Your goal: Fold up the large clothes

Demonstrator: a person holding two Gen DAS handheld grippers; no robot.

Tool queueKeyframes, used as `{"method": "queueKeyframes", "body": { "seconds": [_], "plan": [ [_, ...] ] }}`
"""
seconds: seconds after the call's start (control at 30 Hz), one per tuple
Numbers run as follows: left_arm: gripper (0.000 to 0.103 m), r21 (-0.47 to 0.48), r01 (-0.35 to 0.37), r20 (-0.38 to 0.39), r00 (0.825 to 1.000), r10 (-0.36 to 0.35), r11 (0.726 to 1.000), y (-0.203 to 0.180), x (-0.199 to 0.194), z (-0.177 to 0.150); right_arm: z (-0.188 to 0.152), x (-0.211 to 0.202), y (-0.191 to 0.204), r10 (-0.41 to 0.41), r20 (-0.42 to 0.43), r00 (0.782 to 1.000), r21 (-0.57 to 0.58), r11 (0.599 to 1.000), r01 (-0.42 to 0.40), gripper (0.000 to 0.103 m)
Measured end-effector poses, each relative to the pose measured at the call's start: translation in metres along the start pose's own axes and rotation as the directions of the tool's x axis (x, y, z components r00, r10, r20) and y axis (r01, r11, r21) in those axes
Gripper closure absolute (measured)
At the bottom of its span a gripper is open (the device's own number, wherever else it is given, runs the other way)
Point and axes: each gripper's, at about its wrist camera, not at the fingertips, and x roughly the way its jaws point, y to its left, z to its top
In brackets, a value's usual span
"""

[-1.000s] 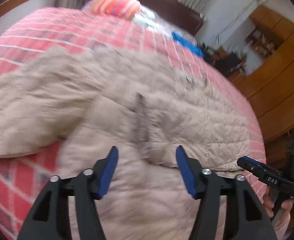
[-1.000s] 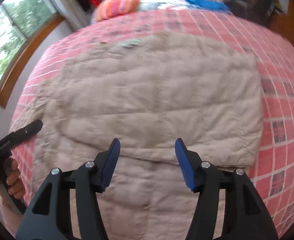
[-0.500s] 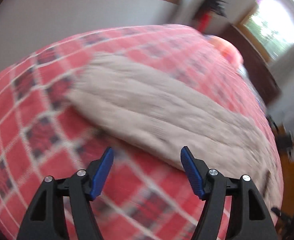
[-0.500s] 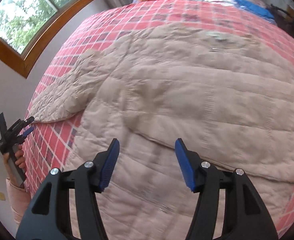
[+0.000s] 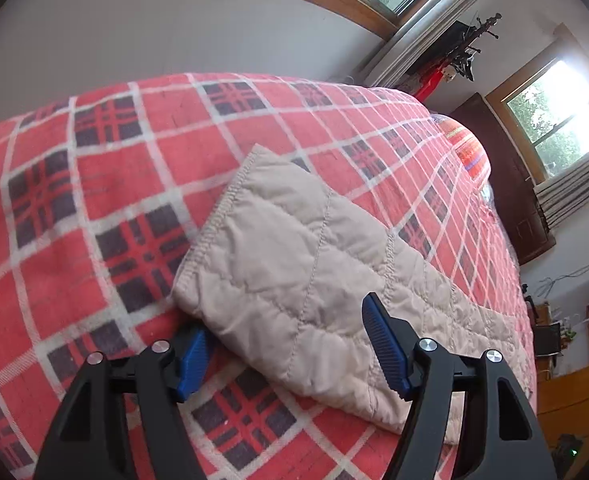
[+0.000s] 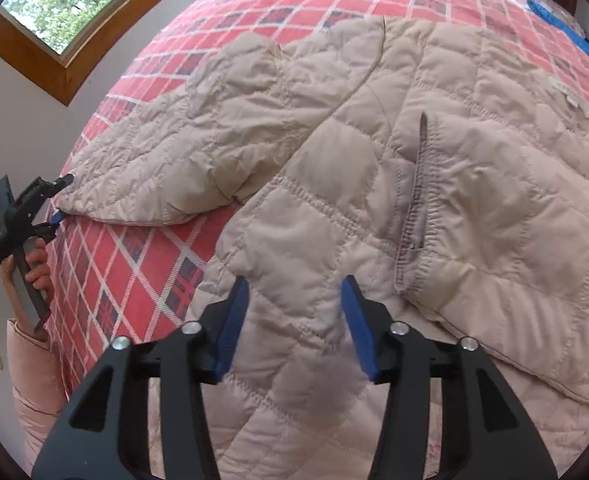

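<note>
Bedroom with white walls and wood-framed windows; a bed covered by a red plaid blanket is carrying the work. Left gripper: fingers are standing apart, straddling the cuff end of a beige quilted sleeve; one blue pad is lying tucked under the sleeve's lower edge against the blanket, the other blue pad is sitting above the fabric; no squeeze on the cloth is visible. In the right wrist view the same gripper is showing at the sleeve's tip near the bed's left edge, held by a hand with a pink sleeve below it. Right gripper: fingers are standing apart, hovering over the body of the beige quilted jacket; contact cannot be judged. The jacket is lying spread across the middle of the bed, a pocket slit facing up, its sleeve stretching toward the left edge. An orange striped pillow is resting at the far end of the bed.
</note>
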Motion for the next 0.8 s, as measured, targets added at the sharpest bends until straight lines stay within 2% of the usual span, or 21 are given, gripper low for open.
{"method": "queueKeyframes", "body": {
  "seconds": [0.07,0.1,0.17,0.27,0.37,0.53,0.63,0.8],
  "plan": [
    [0.049,-0.004,-0.035,0.01,0.999,0.035,0.999,-0.001,0.001,0.003,0.001,0.007,-0.001,-0.017,-0.013,1.0,0.008,1.0,0.017,0.06],
    [0.054,0.001,-0.077,0.021,0.997,0.077,0.997,-0.004,0.001,0.003,0.001,0.01,-0.001,-0.026,-0.019,0.999,0.008,1.0,0.026,0.06],
    [0.075,0.018,-0.114,0.039,0.993,0.113,0.993,-0.006,0.0,0.003,0.002,0.014,0.0,-0.039,-0.021,0.999,0.004,0.999,0.04,0.061],
    [0.094,0.005,-0.106,0.045,0.993,0.106,0.994,-0.005,-0.005,0.003,0.001,0.016,-0.002,-0.041,-0.016,0.999,0.008,0.999,0.041,0.061],
    [0.098,0.009,-0.114,0.074,0.991,0.113,0.993,-0.013,-0.012,-0.001,0.0,0.016,-0.006,-0.025,-0.011,1.0,0.014,1.0,0.026,0.061],
    [0.099,0.175,-0.105,0.17,0.982,0.075,0.979,-0.066,-0.031,-0.02,0.0,0.012,-0.011,0.001,-0.003,1.0,0.026,1.0,0.0,0.064],
    [0.099,0.302,-0.046,0.187,0.982,-0.012,0.952,-0.106,-0.047,-0.041,-0.004,0.005,-0.015,0.019,0.009,1.0,0.026,0.999,-0.019,0.064],
    [0.099,0.478,0.048,0.153,0.979,-0.138,0.877,-0.169,-0.062,-0.084,-0.016,-0.012,-0.022,0.032,0.011,0.999,0.041,0.999,-0.033,0.065]
  ]
}}
